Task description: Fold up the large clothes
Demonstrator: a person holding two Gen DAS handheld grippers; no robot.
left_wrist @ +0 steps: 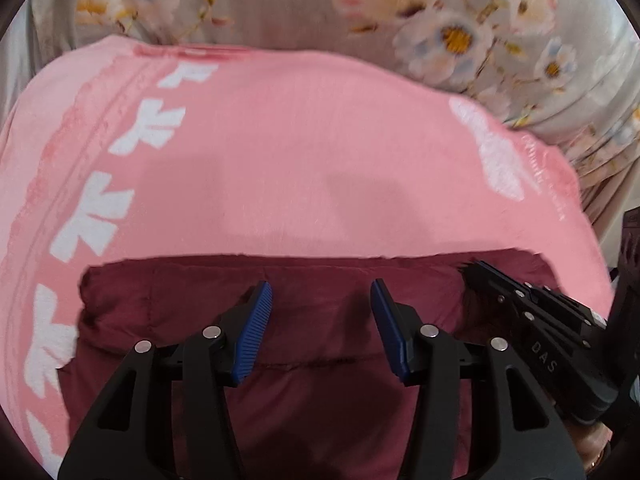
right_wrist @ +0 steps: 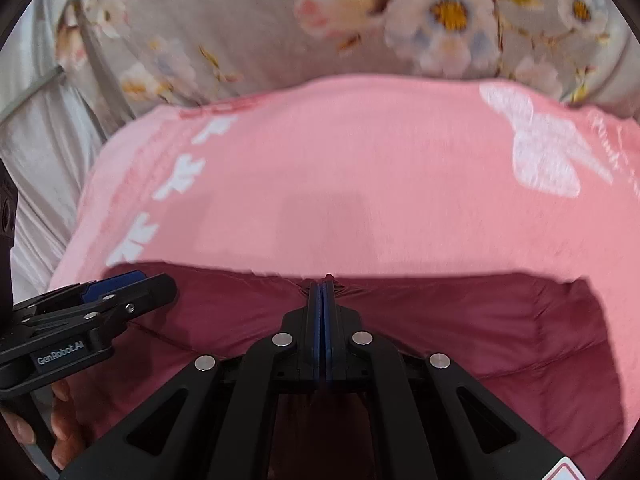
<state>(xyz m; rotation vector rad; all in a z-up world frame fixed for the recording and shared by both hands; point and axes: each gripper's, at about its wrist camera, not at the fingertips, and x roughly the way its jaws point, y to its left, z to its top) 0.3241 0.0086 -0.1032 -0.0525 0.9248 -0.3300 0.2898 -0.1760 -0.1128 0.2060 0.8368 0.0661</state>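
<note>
Nearest us, our left gripper [left_wrist: 322,330] hangs spread over the maroon garment [left_wrist: 320,392], pinching nothing. Our right gripper [right_wrist: 323,280] is pressed together on a fold at the garment's far edge. The garment lies on a pink blanket [left_wrist: 300,168], with a floral bedsheet [right_wrist: 248,24] beyond.

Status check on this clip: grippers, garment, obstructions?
Left gripper open above maroon garment. Right gripper shut on its far edge. Garment lies on pink blanket. No obstruction seen.
</note>
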